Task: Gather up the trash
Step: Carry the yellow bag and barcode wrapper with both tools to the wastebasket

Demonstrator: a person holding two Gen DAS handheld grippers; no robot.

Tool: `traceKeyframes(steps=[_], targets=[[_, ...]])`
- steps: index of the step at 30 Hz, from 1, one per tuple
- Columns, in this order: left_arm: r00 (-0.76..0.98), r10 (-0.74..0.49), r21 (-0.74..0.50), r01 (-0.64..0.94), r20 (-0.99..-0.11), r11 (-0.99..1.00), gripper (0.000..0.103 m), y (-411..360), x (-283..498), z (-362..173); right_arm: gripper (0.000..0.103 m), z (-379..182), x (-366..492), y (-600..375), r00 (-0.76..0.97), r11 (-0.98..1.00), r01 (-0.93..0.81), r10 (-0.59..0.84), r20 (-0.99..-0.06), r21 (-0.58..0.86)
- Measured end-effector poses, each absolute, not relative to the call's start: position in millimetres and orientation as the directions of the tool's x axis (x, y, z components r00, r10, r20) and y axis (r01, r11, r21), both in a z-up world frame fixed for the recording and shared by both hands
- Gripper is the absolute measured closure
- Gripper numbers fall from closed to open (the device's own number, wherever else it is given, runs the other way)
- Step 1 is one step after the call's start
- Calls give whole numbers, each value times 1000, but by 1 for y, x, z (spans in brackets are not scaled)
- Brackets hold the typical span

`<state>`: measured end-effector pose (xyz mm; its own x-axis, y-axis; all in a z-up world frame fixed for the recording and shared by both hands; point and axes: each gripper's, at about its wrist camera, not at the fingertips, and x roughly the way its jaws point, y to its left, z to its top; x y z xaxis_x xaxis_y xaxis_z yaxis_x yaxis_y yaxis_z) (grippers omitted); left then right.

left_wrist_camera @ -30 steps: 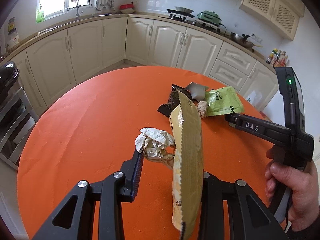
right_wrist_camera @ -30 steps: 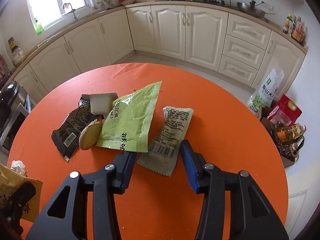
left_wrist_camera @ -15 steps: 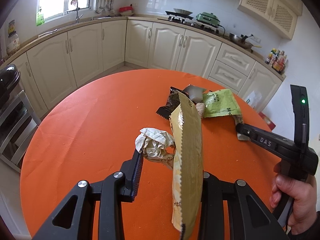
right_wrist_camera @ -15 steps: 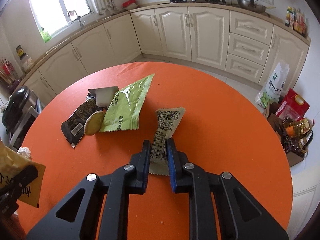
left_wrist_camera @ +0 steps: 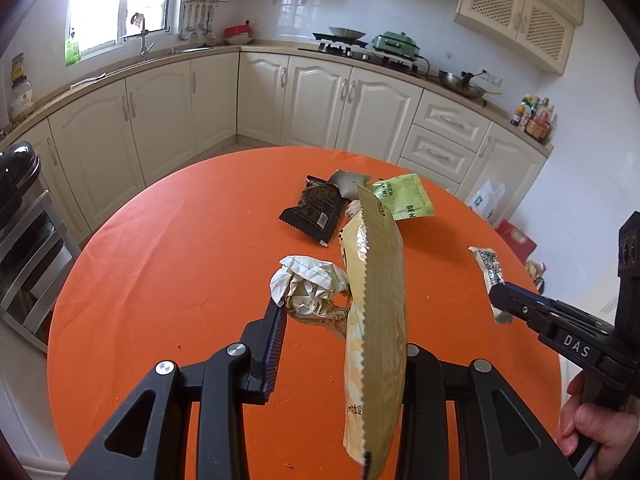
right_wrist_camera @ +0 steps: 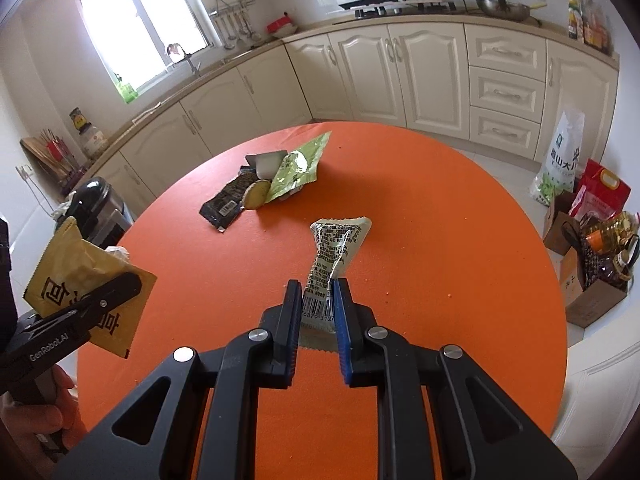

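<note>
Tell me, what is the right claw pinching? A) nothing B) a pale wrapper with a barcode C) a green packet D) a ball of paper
B: the right claw is shut on the pale wrapper, its barcode end squeezed between the fingers.

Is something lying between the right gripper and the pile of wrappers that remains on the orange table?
Nothing visible lies between them. The right gripper is shut on the pale barcode wrapper, held over bare orange table. The black wrapper and green wrapper lie beyond, across clear tabletop.
</note>
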<state>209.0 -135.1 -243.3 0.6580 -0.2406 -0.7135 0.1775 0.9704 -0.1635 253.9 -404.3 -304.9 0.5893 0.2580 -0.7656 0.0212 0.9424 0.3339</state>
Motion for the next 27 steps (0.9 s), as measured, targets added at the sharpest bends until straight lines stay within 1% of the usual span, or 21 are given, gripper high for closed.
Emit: traceKeyframes(steps=[8,15,20,27], targets=[[684,-285,-158,243,-672,957,71,-164,180,-214,88,-270,224,-407,640,934,-14,282,-714,356],[699,-346,-163,317,-626,934,71,-199,158,-191,88,-235,195,-432,704,934,-5,257,-661,358],[672,-418,-163,409,-611,898,71,-245,150,-182,88,-211,168,-471,748,940,50,188,-636,337],[562,-543,-175,576,-624,798,71,-338,148,-182,88,-199,122,-546,766,926,215,37,-642,310]])
